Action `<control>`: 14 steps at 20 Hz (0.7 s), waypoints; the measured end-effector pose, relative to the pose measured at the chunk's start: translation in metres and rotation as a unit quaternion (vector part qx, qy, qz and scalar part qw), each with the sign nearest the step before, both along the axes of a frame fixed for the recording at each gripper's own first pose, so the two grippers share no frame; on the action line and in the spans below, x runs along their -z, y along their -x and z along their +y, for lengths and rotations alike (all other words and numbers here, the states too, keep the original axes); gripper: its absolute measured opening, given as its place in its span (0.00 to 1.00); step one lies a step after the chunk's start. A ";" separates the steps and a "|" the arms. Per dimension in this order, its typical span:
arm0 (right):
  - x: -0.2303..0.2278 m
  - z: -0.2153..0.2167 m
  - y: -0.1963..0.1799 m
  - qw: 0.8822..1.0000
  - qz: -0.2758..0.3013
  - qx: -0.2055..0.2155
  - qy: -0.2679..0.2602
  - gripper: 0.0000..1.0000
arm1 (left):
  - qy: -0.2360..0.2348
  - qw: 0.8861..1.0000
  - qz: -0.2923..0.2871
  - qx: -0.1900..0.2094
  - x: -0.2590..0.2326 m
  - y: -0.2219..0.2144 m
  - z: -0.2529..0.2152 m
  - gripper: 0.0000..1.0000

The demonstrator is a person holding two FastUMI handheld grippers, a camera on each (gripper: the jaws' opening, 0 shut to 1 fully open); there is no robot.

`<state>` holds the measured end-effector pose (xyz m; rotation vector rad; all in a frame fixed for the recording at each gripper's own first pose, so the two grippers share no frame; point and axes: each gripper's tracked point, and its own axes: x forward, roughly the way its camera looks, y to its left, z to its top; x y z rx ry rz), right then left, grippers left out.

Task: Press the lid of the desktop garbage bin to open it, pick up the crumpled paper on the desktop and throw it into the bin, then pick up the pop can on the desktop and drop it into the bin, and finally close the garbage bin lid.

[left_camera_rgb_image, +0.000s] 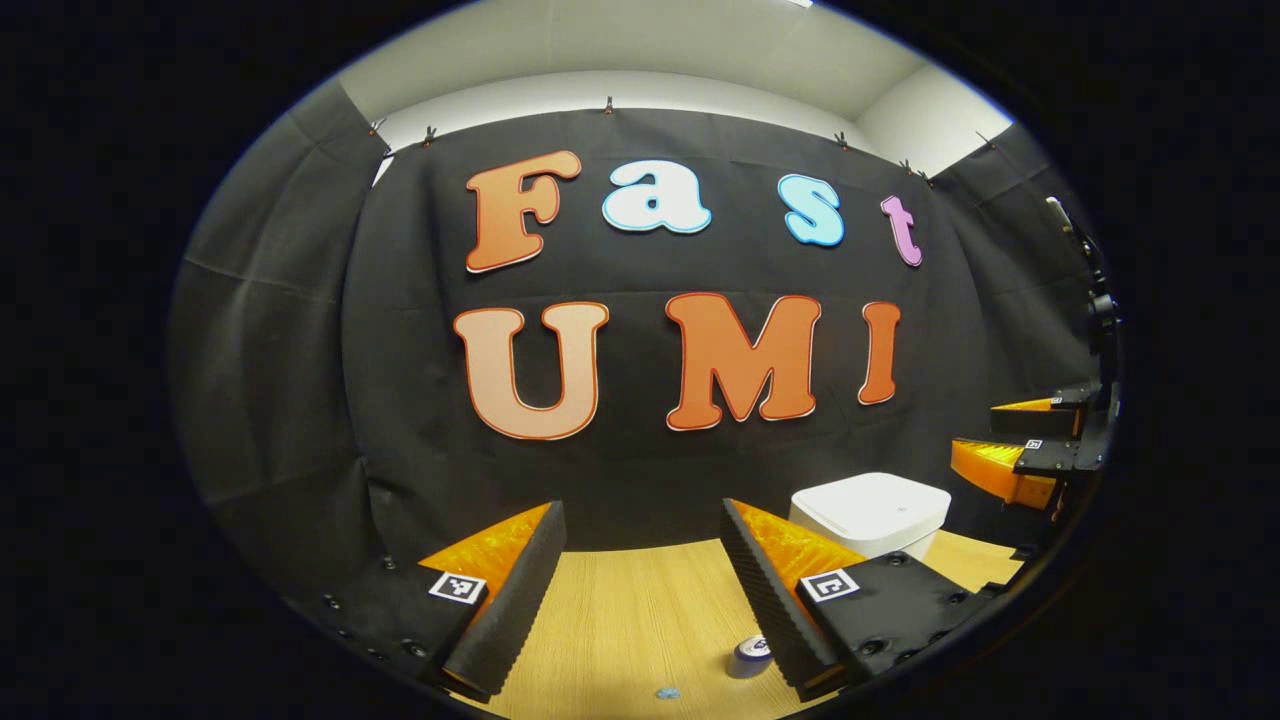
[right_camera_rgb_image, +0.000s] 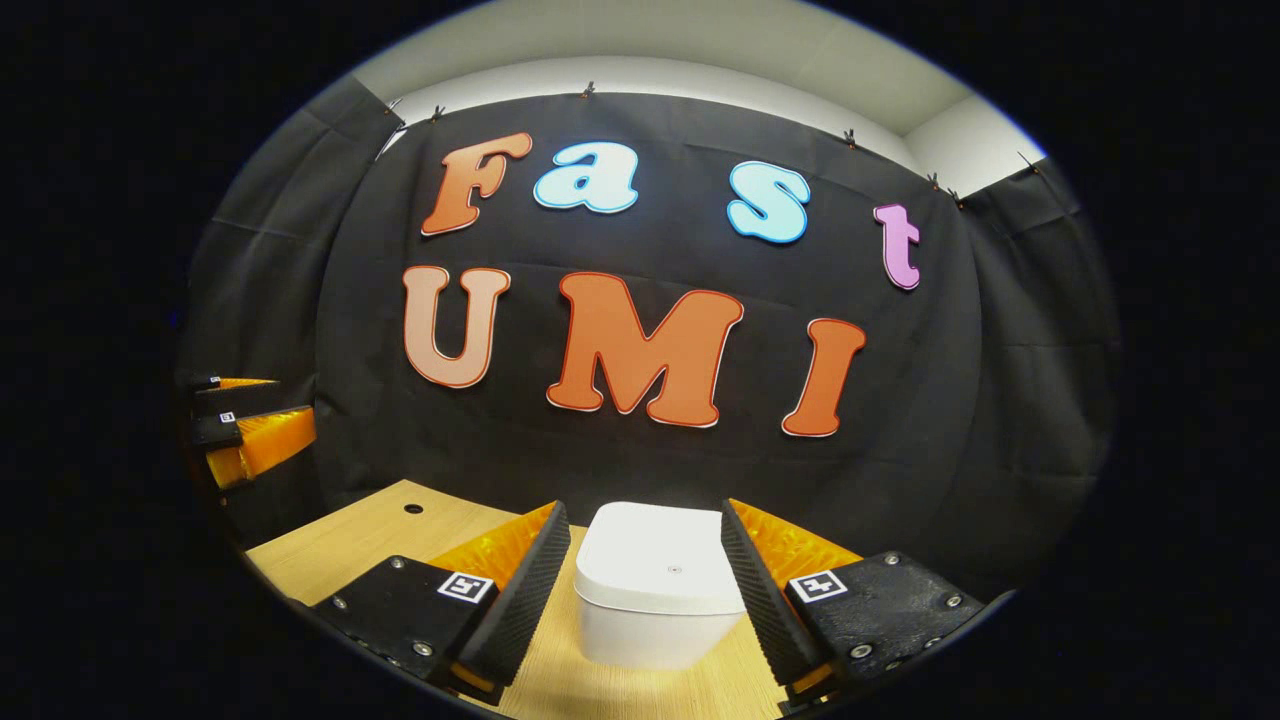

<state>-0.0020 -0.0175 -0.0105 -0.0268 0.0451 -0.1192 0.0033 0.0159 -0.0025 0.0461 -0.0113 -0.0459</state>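
Garbage bin (right_camera_rgb_image: pixel 660 590) on surface (right_camera_rgb_image: pixel 350 545), lid (right_camera_rgb_image: pixel 660 560) down, booth wall behind. In left gripper view, pop can (left_camera_rgb_image: pixel 748 657) on surface before bin, near viewer. Left claw (left_camera_rgb_image: pixel 640 590) left of bin; right claw (right_camera_rgb_image: pixel 645 590) before it.

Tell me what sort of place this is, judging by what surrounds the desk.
Most likely a staged recording booth, not a home: black cloth wall clipped up all round, a bare wooden desktop with a white garbage bin, lid closed, and a pop can set out, both claws open.
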 end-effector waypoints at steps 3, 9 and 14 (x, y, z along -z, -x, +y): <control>0.001 -0.008 -0.008 1.000 0.012 0.009 0.012 0.92 | 0.003 1.000 0.006 0.000 0.004 -0.003 0.002 0.98; 0.013 -0.019 -0.033 0.999 0.047 -0.003 0.003 0.65 | 0.000 1.000 0.007 -0.021 0.009 -0.015 0.009 0.98; 0.046 -0.021 -0.062 0.994 0.097 -0.038 0.017 0.29 | 0.004 0.998 0.023 -0.049 0.018 -0.026 0.008 1.00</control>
